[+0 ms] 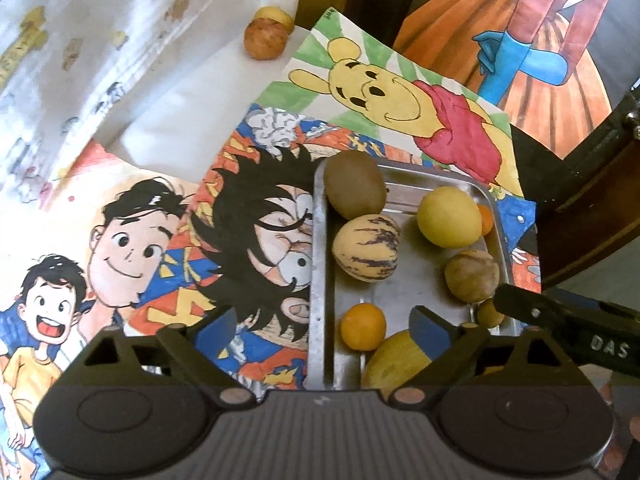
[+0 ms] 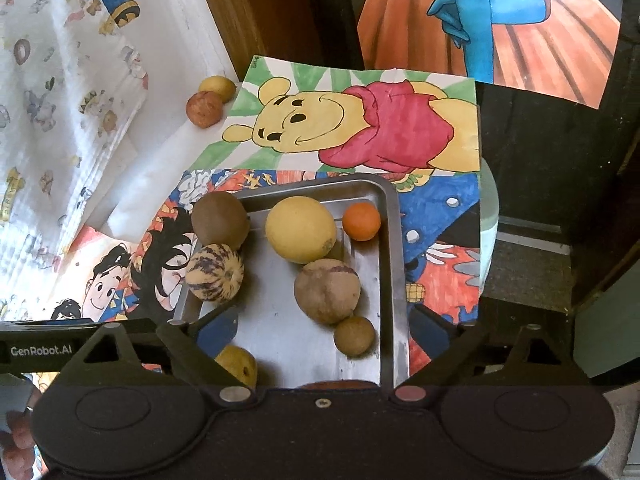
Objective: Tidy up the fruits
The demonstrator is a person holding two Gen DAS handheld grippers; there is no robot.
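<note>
Gathering fruit into the metal tray (image 2: 390, 264), by the look of things, with most of the job done. Sitting in the tray: a brown kiwi (image 2: 219, 221) and a striped melon (image 2: 214, 272) riding its left rim, a big yellow fruit (image 2: 301, 229), a small orange (image 2: 361, 221) in the far corner, a tan round fruit (image 2: 327, 290) and a smaller tan ball (image 2: 354, 336) touching it. Nearer the cameras, an orange-yellow fruit (image 1: 363, 326) and a long yellow fruit (image 1: 394, 362), partly hidden behind the left claw (image 1: 324, 324).

Both claws spread wide, holding nothing: right claw (image 2: 325, 330) hovering over the tray's near end, left claw straddling the tray's left rim.

Left out on the bench, well apart from the tray at the far edge of the bear drawing (image 2: 360, 128): a reddish-brown fruit (image 2: 204, 109) and a yellow fruit (image 2: 217, 87) just behind it, touching or nearly so.

Likely next: reaching one claw across the drawings to that pair, taking the nearer reddish one first, closing gently round its middle. Worth minding: round fruit rolling off toward the cloth (image 2: 60, 100), and the kiwi and melon perched on the rim.
</note>
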